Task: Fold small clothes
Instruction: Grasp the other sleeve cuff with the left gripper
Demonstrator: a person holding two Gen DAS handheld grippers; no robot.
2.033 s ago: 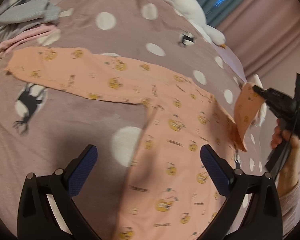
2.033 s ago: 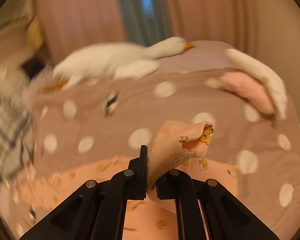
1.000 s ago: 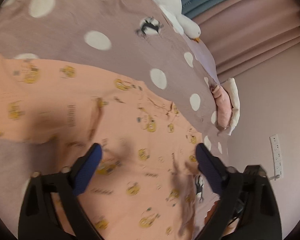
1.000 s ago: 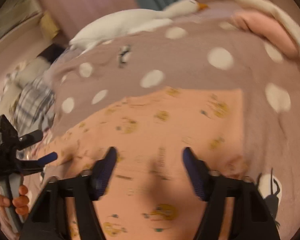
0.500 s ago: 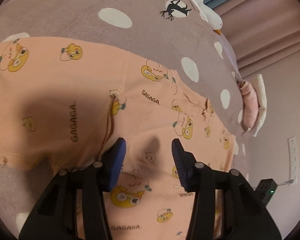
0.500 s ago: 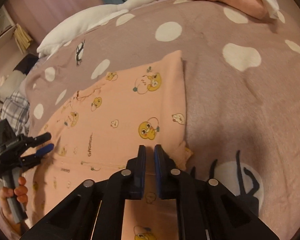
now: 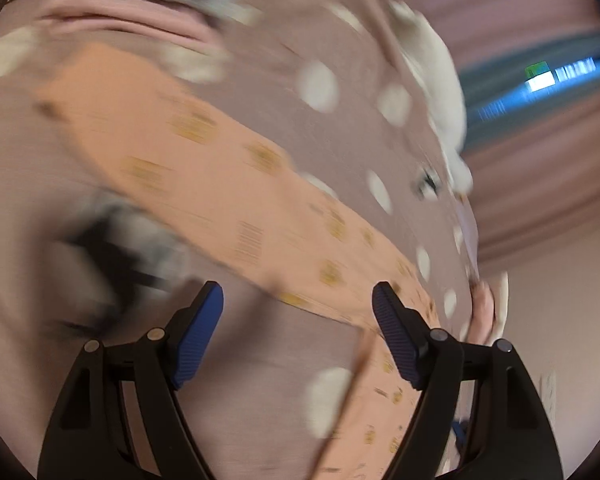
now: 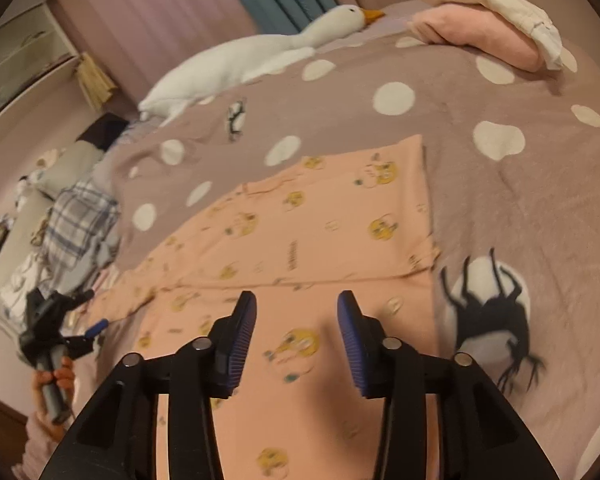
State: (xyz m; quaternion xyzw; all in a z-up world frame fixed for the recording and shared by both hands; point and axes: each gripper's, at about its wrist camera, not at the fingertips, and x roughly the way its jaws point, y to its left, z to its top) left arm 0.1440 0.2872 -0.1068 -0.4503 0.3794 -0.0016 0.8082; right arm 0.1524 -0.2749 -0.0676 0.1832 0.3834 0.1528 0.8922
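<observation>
A peach baby garment (image 8: 312,220) with yellow cartoon prints lies on the polka-dot bed cover. Its right sleeve is folded in across the body. Its long left sleeve (image 7: 236,184) still stretches out to the left in the blurred left wrist view. My right gripper (image 8: 296,320) is open and empty, just above the garment's body. My left gripper (image 7: 298,316) is open and empty, above the cover near the base of the left sleeve. It also shows in the right wrist view (image 8: 60,332), held by a hand at the far left.
A white goose plush (image 8: 260,56) lies along the far edge of the mauve bed cover (image 8: 500,208). Folded pink and cream clothes (image 8: 488,28) sit at the far right corner. Plaid and pink clothes (image 8: 76,220) are piled at the left. Curtains hang behind.
My right gripper let go of the folded right sleeve, opened and pulled back. My left gripper opened wider and swung left, away from the garment's chest toward the outstretched left sleeve.
</observation>
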